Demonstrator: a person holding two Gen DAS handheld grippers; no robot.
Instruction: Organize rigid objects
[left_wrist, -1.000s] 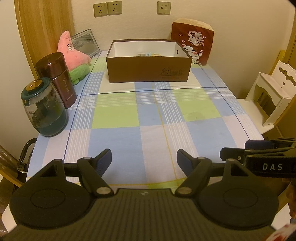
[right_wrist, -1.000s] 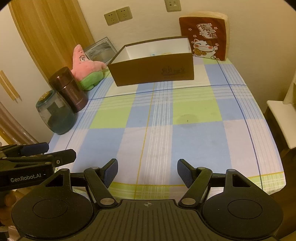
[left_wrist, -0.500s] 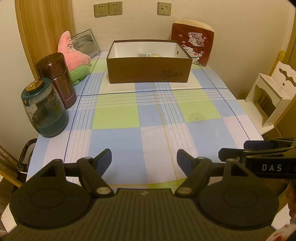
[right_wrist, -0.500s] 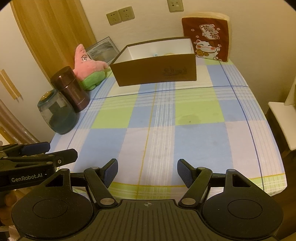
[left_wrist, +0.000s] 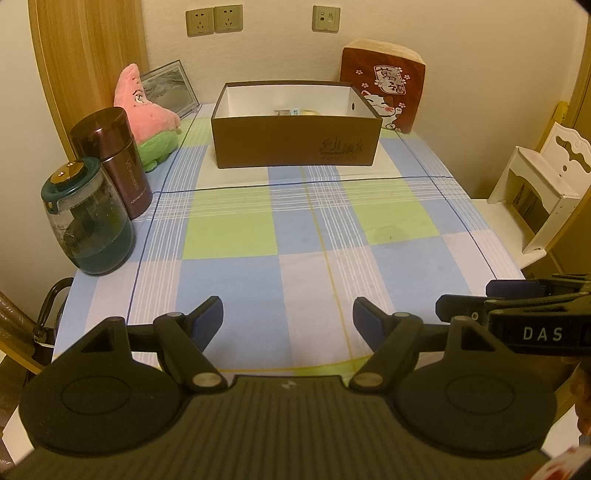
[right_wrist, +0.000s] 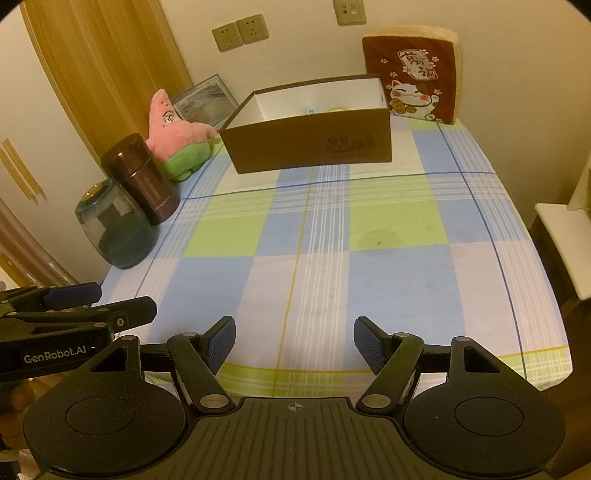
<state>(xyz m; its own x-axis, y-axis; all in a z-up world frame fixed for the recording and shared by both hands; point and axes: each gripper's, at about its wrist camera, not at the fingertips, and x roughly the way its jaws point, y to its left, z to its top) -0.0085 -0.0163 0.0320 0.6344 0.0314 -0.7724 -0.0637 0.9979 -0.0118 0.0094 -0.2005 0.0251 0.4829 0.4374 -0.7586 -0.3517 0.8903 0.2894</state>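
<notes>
Hovering over the near edge of the table (left_wrist: 229, 232), the left claw (left_wrist: 288, 319) has its fingers spread wide with nothing between them, and the right claw (right_wrist: 294, 341) is spread just as wide beside it, also holding nothing. A checked cloth of blue, green and white covers the table. Near the far edge stands an open brown cardboard box (left_wrist: 295, 142) with a white inside; a few small items lie at its bottom, too small to name. Behind its right corner, at the wall, leans a red cushion printed with a lucky cat (left_wrist: 384, 96). Along the left edge stand a glass jar with a dark green lid (left_wrist: 86, 218) nearest, then a dark brown flask (left_wrist: 112, 158) touching or just behind it, then a pink starfish plush toy (left_wrist: 147, 118) and a framed picture (left_wrist: 170, 90) in the far left corner. A white wooden chair (left_wrist: 543, 181) stands off the table's right edge.
</notes>
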